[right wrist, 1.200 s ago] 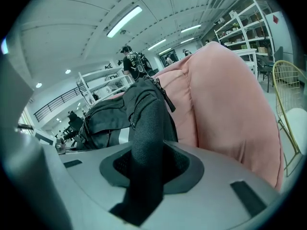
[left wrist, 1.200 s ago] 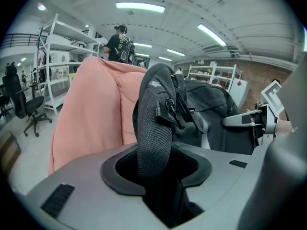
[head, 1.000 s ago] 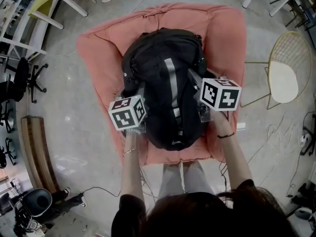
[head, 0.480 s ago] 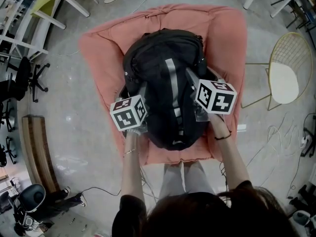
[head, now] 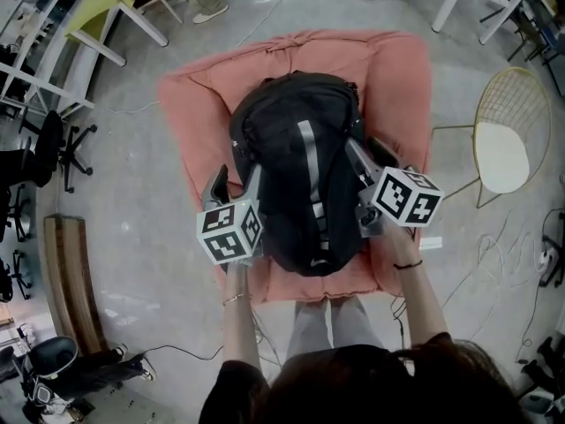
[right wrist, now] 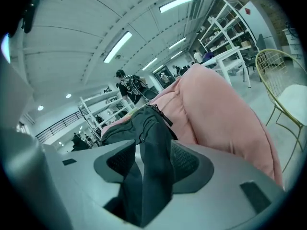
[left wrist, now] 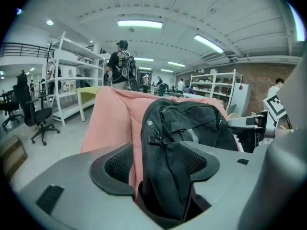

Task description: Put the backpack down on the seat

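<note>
The pink seat (head: 190, 104) fills the upper centre of your head view, the black backpack (head: 296, 175) lying on it as before. Your left gripper (head: 235, 179) and right gripper (head: 371, 157) have just opened wide, backpack fabric loose between their jaws

Pink cushioned seat (head: 399, 87) on grey floor (head: 141, 203), black backpack (head: 291, 162) lying across its cushion
</note>
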The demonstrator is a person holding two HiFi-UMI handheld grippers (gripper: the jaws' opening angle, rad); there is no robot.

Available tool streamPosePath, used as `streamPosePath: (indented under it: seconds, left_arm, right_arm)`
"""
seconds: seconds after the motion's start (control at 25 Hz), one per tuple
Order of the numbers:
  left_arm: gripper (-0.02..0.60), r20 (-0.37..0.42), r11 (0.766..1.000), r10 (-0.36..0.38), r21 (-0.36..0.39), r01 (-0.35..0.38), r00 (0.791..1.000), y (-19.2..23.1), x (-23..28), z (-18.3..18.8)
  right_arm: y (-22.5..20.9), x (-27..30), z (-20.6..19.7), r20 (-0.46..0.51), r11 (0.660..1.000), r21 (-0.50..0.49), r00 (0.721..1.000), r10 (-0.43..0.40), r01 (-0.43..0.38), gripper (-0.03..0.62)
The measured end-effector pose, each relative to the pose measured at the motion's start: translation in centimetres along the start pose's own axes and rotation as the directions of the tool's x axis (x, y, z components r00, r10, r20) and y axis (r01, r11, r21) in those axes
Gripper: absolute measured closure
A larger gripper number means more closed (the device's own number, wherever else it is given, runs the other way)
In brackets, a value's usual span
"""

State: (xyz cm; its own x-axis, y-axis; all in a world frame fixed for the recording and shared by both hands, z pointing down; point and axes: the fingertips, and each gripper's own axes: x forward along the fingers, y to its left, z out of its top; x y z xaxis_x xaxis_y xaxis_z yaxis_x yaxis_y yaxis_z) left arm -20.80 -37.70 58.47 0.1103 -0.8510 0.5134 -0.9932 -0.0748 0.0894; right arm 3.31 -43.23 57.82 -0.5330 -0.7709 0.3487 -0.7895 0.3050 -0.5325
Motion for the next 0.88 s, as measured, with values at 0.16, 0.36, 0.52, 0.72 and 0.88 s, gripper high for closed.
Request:
streamPosePath:
  seconds: [0.16,0.36,0.52,0.72,0.88]
  left_arm:
    - [0.304,0.041,0.999,-0.002,0.036,0.001,0.999,-1.0,-2.8,1.2]
    - [0.383,0.096,0.999,-0.017,0.048,0.012,0.995,-2.2,-5.9,2.5]
    - [0.485,0.137,0.997,-0.028,0.081,0.017,0.990,-3.3,-8.8,3.6]
    - [0.528,0.187,0.992,-0.068,0.114,0.047,0.980,-4.3,-12.2,5.4]
    - [0.541,0.231,0.986,-0.098,0.155,0.063,0.968,-5.3,-14.7,7.0]
  right_arm:
    - [1.1,-2.8,1.1,0.033,0.999,-0.036,0.999,0.026,-0.025,0.436]
    - [3.6,-5.7,2.3,0.067,0.993,-0.095,0.994,0.082,-0.076,0.516]
    - [5.9,-8.2,2.9,0.088,0.983,-0.151,0.989,0.121,-0.107,0.547]
    - [9.0,-10.9,4.3,0.114,0.961,-0.245,0.980,0.162,-0.131,0.566]
    - [11.6,-13.0,5.4,0.128,0.930,-0.341,0.973,0.194,-0.140,0.571]
